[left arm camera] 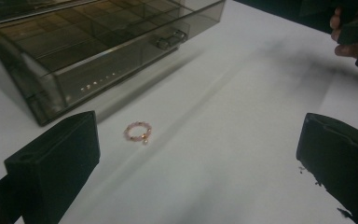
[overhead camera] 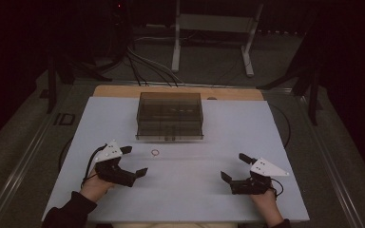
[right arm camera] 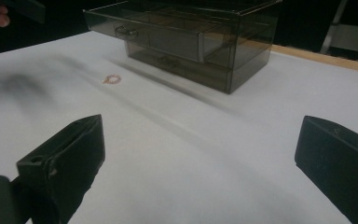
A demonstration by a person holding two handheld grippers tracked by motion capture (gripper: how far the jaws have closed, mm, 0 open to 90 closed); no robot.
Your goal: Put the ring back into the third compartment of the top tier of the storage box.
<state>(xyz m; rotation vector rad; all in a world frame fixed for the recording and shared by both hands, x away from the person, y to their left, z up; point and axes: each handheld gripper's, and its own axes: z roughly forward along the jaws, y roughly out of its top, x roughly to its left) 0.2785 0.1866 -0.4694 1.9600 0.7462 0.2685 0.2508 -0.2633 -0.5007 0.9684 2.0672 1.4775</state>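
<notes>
Left tool (overhead camera: 134, 161) sits low over the near-left of the table (overhead camera: 195, 199), jaws spread wide, nothing between them. Left hand (overhead camera: 95, 186) comes in from the bottom edge with a dark sleeve (overhead camera: 69, 213) and grips the tool body from behind; the grey three-cornered plate (overhead camera: 110, 150) on top tilts up and away from the person. Jaws point forward and inward, toward the table's middle.

Right tool (overhead camera: 235, 167) mirrors it on the near-right: jaws also wide apart and empty, aimed forward and inward. Right hand (overhead camera: 265, 202) holds it from behind, wrist low near the table edge.

Beaded ring (overhead camera: 155, 152), small and pinkish, lies flat on the bare table, just ahead of the left tool and slightly to its right, well apart from the right tool. In the left gripper view the ring (left arm camera: 138, 132) sits ahead of the gap between the jaws, nearer the left one, not touching either. In the right gripper view it shows far off to the upper left (right arm camera: 112, 79).

Smoked clear drawer box (overhead camera: 169, 115) stands at the table's far middle, beyond the ring and apart from it. Right gripper view shows its upper drawer (right arm camera: 168, 39) pulled partway out. Drawer contents: cannot tell.
</notes>
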